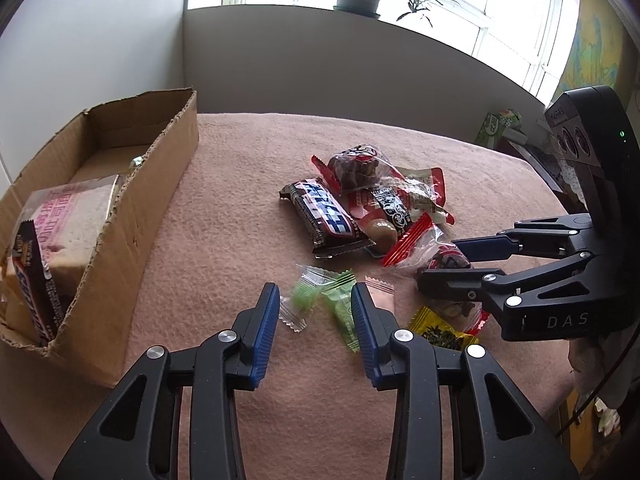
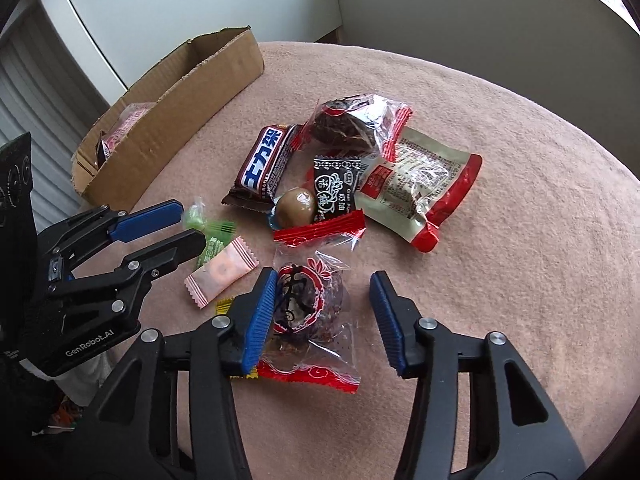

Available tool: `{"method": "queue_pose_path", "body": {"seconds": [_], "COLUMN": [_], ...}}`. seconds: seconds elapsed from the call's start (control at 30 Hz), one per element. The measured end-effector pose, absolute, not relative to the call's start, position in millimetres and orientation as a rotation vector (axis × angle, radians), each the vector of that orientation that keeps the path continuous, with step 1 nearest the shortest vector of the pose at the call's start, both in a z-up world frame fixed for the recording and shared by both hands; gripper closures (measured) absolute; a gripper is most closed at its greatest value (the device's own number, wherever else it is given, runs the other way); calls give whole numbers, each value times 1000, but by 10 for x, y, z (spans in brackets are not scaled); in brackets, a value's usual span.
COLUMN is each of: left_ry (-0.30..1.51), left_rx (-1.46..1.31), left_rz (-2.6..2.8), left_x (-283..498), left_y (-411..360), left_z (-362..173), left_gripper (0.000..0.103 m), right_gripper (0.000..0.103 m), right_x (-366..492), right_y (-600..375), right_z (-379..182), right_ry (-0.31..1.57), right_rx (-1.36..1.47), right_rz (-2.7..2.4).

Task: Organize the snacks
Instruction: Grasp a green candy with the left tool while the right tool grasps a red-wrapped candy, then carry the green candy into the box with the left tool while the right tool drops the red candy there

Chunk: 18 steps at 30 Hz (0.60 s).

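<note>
Cardboard box (image 1: 120, 216) at cloth's left edge, snacks (image 2: 344, 176) central

Both wrist views look steeply down, close, sharing the snack pile (image 1: 360, 204) and cardboard box (image 2: 168, 120).

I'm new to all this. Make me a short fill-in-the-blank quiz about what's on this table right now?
1. The cardboard box already holds a pink-printed packet and a ____ bar.
2. The left gripper has small ____ candies between its fingers.
3. The right gripper straddles a clear packet with ____ edges.
4. The snacks lie on a ____ cloth.

Missing words: chocolate; green; red; pink
</note>
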State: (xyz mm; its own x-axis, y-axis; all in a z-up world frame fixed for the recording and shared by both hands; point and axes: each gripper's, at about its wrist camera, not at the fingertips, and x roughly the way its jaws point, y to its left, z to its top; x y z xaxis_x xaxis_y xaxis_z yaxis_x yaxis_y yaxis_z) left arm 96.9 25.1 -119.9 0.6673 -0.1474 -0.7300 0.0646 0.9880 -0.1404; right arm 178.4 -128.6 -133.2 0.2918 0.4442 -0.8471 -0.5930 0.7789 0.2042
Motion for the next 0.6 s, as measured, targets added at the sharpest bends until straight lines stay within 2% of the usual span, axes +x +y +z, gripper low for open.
{"method": "queue_pose_path", "body": {"seconds": [0.23,0.27,0.3,0.4,0.6], "left_ry": [884,885,888,889,866], "left_rx": [-71,-78,-93,-108,-115], "left_rz": [-125,-131,-138,-136,-128], "left_x": [1115,1129,1142,1152,1070], "left_y": [200,208,226,256,261], "left_z": [-1279,-1277,-1277,-1278,-1217], "left_gripper": [67,70,78,85,85], "right_gripper": [65,65,66,66,66], "right_x": [1706,1708,1712,1712,1692], "right_y": [-1294,-1310,-1324,-1368,-1467], "right_z": [-1319,-1318,-1319,-1305,-1145], "right_ry": [1058,1059,1061,1059,1029], "right_rx": [-176,-164,-152,-128,-84], "right_rz": [698,698,697,690,678]}}
